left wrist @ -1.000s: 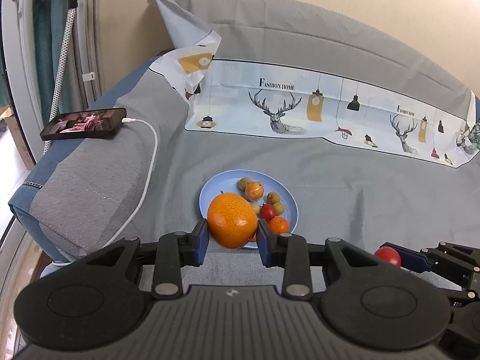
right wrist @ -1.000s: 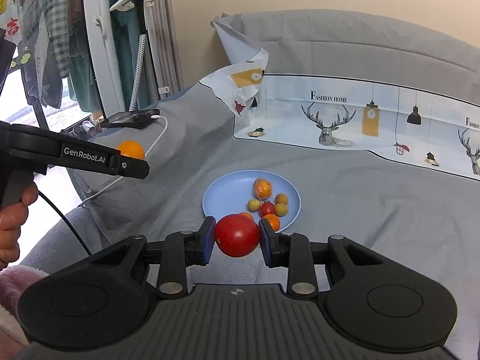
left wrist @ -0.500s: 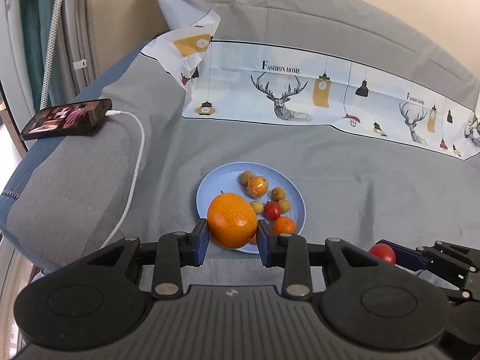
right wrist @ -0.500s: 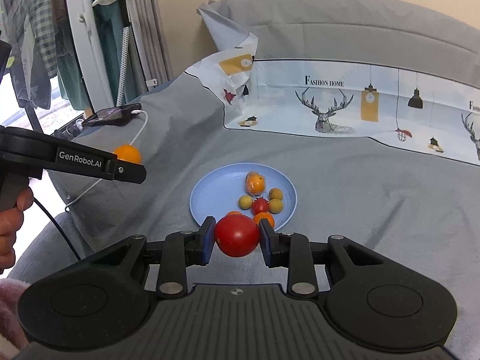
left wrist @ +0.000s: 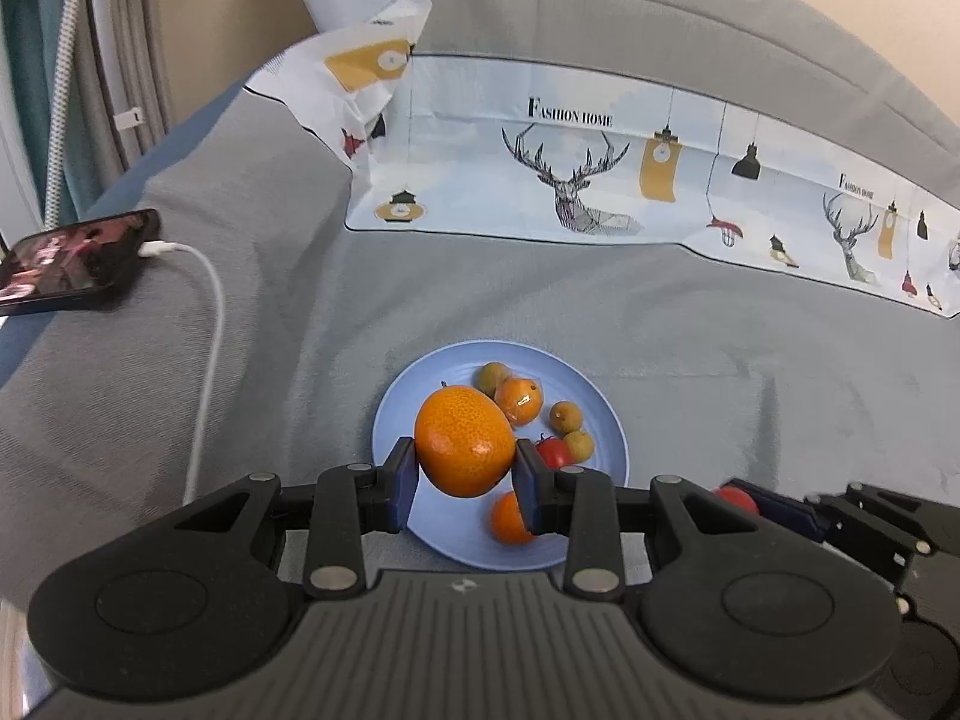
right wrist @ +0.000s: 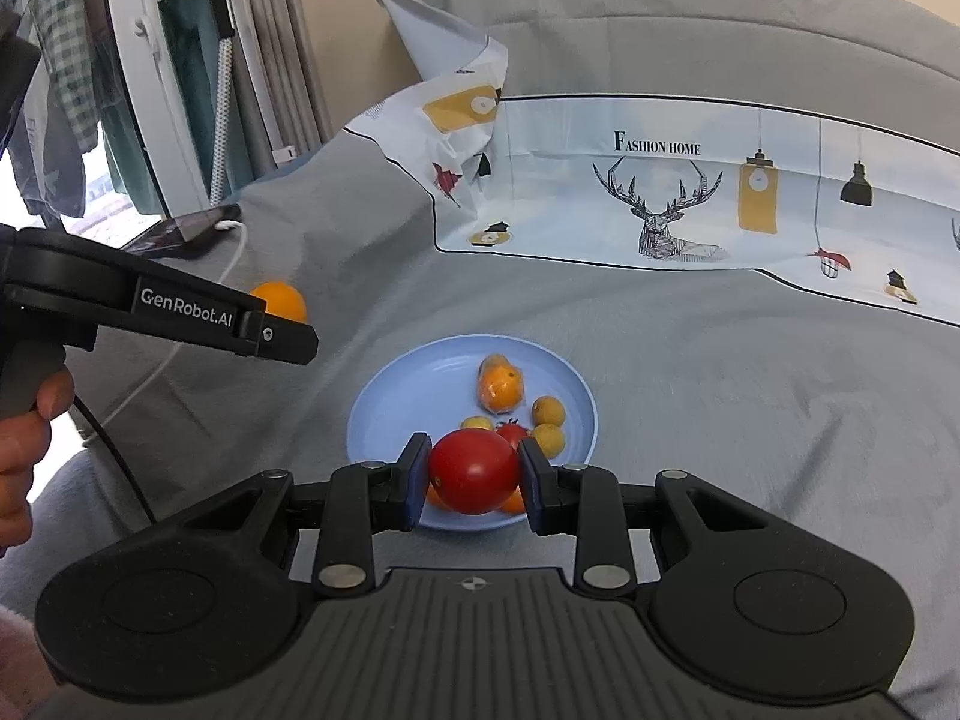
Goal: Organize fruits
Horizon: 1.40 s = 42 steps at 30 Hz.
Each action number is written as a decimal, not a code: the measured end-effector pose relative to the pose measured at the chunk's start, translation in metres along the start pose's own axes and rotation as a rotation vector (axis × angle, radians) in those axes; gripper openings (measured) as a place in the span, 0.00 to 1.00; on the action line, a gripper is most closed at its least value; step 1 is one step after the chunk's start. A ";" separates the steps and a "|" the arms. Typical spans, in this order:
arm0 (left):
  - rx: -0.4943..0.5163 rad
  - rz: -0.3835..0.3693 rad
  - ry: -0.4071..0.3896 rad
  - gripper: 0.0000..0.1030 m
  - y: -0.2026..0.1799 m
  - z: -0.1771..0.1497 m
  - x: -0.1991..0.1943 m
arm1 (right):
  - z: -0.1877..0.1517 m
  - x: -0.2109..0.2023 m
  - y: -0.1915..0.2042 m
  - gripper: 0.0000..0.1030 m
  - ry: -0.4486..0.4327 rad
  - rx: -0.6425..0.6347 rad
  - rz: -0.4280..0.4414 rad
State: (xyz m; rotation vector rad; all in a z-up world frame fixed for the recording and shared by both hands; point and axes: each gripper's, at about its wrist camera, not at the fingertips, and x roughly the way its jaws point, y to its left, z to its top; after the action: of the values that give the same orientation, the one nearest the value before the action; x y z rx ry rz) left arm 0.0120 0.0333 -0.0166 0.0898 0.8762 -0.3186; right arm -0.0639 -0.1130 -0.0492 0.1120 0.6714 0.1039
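Note:
A blue plate (left wrist: 396, 414) lies on the grey bed cover and holds several small fruits: a wrapped orange (left wrist: 521, 399), small yellow-green fruits, a small tomato and a small orange. My left gripper (left wrist: 462, 471) is shut on a large orange (left wrist: 463, 441) and holds it over the plate's near left part. My right gripper (right wrist: 474, 477) is shut on a red tomato (right wrist: 474, 469) and holds it above the plate's (right wrist: 390, 414) near edge. The left gripper with its orange (right wrist: 279, 300) also shows at the left of the right wrist view.
A phone (left wrist: 72, 261) on a white charging cable (left wrist: 207, 324) lies on the bed's left side. A printed cloth with deer (left wrist: 600, 180) is spread behind the plate. A window and hanging clothes (right wrist: 54, 90) stand at the far left.
Both grippers have moved forward toward the plate with their fruits still held. The left gripper's orange now hangs over the plate's inside instead of its near edge.

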 end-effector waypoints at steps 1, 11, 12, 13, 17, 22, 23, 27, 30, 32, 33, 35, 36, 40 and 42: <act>0.000 -0.001 0.008 0.37 0.000 0.002 0.006 | 0.002 0.006 -0.002 0.32 0.004 0.001 -0.003; 0.010 0.009 0.102 0.37 0.003 0.016 0.071 | 0.014 0.075 -0.018 0.32 0.076 -0.003 -0.014; 0.012 0.010 0.112 0.37 0.004 0.016 0.078 | 0.014 0.083 -0.019 0.32 0.088 -0.007 -0.011; 0.015 0.012 0.119 0.37 0.004 0.017 0.084 | 0.013 0.088 -0.019 0.32 0.096 -0.011 -0.009; 0.025 0.019 0.150 0.37 0.006 0.016 0.108 | 0.011 0.113 -0.020 0.32 0.136 -0.022 -0.004; 0.030 0.039 0.179 0.37 0.011 0.015 0.131 | 0.010 0.133 -0.021 0.32 0.157 -0.036 0.001; 0.028 0.047 0.178 0.42 0.013 0.015 0.132 | 0.010 0.136 -0.021 0.32 0.159 -0.041 0.002; 0.029 0.062 0.096 1.00 0.017 0.017 0.117 | 0.015 0.140 -0.019 0.57 0.154 -0.076 -0.001; 0.060 0.053 0.071 1.00 0.013 0.015 0.098 | 0.017 0.128 -0.019 0.74 0.152 -0.082 -0.032; 0.062 0.066 0.078 1.00 0.011 0.010 0.088 | 0.015 0.115 -0.020 0.79 0.171 -0.066 -0.061; 0.059 0.072 0.079 1.00 0.011 0.005 0.081 | 0.013 0.106 -0.021 0.81 0.178 -0.054 -0.072; 0.046 0.073 0.089 1.00 0.012 -0.003 0.068 | 0.007 0.089 -0.021 0.86 0.191 -0.033 -0.084; 0.034 0.068 0.094 1.00 0.012 -0.008 0.060 | 0.003 0.077 -0.020 0.87 0.194 -0.024 -0.087; 0.007 0.062 0.113 1.00 0.014 -0.026 0.034 | -0.008 0.041 -0.013 0.91 0.171 -0.025 -0.129; -0.008 0.078 0.113 1.00 0.014 -0.033 0.022 | -0.014 0.023 -0.008 0.94 0.145 -0.014 -0.169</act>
State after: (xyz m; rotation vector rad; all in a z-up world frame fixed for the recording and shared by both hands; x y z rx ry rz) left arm 0.0050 0.0485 -0.0556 0.1356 0.9835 -0.2385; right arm -0.0540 -0.1166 -0.0751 0.0340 0.8215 -0.0461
